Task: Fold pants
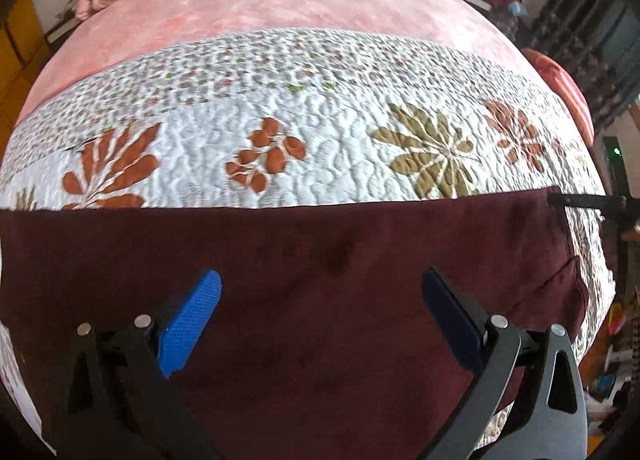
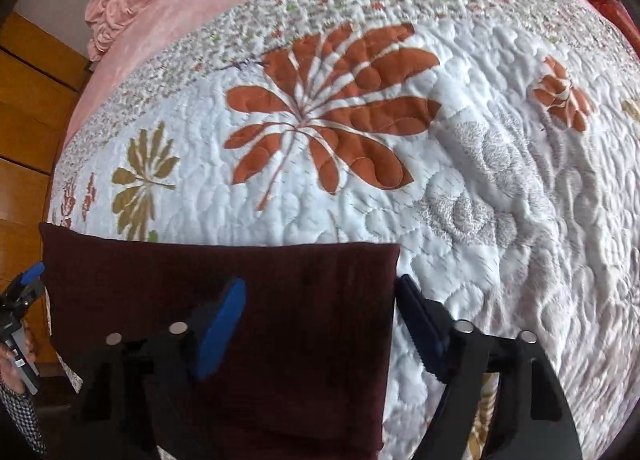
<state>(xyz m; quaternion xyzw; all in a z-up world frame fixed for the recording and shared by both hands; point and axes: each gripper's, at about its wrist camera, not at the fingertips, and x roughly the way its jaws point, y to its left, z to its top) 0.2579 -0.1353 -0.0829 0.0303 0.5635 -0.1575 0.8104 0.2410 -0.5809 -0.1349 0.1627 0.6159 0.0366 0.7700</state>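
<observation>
Pants [image 1: 304,300], dark maroon, are laid flat on the flowered quilt [image 1: 320,132] of the bed, already doubled into a neat rectangle, with the left gripper [image 1: 320,312] held above the cloth, fingers spread and nothing pinched. The right gripper [image 2: 320,324] is seen with fingers apart too, straddling the right edge of the pants, one finger [image 2: 224,324] over cloth and the other over quilt, nothing pinched. If that edge is pinched unevenly, only the top layer or some quilt could be caught, and the next fold would be dragged askew or bunched.
</observation>
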